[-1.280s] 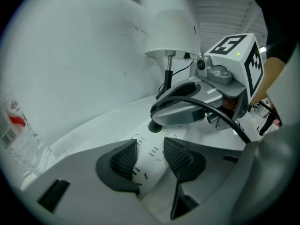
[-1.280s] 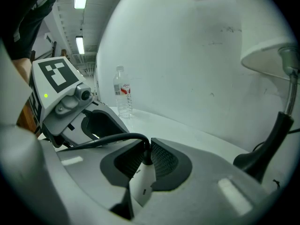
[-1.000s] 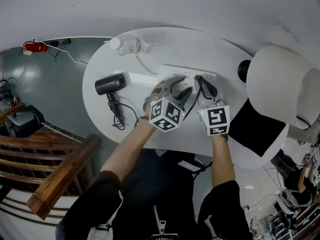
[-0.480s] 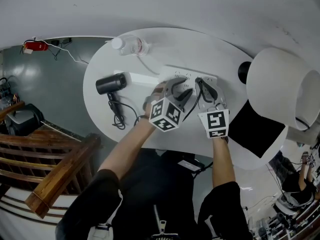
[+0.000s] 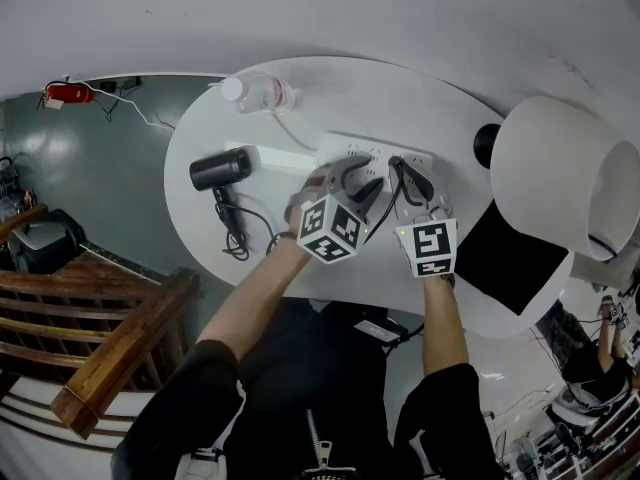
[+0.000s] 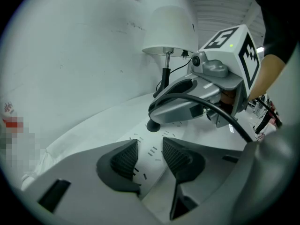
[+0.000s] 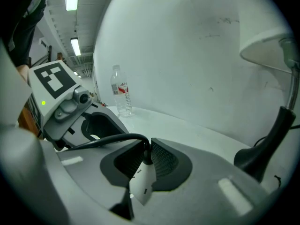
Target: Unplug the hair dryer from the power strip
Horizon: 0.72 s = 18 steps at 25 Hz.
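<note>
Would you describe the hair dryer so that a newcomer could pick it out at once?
Find the round white table. On its left side, at the end of the long white power strip, lies the hair dryer. It is black with a looped black cord, unlike the clear water bottle nearby.

Left gripper and right gripper: pale grey, with dark grey ribbed pads, each carrying a white cube that bears black square markers. Beneath their tips lies a white power strip on a white table; the plug between the right gripper's pads is black. Left of the left gripper, a black hair dryer and a clear, red-labelled bottle; right of the right gripper, a white lampshade.
</note>
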Each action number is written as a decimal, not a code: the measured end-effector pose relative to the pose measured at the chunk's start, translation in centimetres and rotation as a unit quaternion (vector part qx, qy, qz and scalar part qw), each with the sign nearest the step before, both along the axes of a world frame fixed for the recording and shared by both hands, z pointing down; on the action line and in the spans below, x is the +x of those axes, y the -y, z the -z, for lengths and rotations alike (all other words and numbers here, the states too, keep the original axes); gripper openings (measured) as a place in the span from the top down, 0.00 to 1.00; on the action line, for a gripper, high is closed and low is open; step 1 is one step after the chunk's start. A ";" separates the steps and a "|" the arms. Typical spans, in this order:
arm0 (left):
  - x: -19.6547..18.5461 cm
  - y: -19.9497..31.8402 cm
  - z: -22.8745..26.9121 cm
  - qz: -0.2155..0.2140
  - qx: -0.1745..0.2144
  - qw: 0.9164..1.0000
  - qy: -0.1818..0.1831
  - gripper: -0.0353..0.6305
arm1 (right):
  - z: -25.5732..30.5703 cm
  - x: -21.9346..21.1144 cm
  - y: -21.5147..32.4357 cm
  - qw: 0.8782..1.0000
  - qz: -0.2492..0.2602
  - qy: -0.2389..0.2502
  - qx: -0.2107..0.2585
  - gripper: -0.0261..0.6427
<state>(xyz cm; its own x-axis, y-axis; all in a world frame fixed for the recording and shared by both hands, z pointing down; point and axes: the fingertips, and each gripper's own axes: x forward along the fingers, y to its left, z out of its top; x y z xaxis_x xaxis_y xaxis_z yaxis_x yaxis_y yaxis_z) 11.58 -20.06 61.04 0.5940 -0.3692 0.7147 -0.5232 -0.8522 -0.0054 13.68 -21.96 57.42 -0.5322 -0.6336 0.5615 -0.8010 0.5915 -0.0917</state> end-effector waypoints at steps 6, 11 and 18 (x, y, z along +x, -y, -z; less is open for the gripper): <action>0.2 -0.3 0.0 -0.015 0.002 1.000 -0.001 0.69 | -0.1 0.3 -0.4 1.000 -0.015 0.007 0.000 0.89; 0.2 -0.3 0.1 -0.016 0.008 1.000 0.000 0.69 | -0.4 0.7 0.2 0.999 -0.031 0.028 -0.025 0.89; 0.2 -0.2 0.0 -0.010 0.004 1.000 0.000 0.69 | 0.0 0.4 -0.1 1.000 -0.024 0.006 -0.005 0.89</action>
<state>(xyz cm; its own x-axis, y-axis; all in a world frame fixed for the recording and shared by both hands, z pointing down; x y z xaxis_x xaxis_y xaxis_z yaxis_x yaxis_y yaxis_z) 11.80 -19.82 61.04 0.6014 -0.3623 0.7121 -0.5061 -0.8624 -0.0114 14.08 -21.84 57.41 -0.5078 -0.6524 0.5627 -0.8273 0.5515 -0.1071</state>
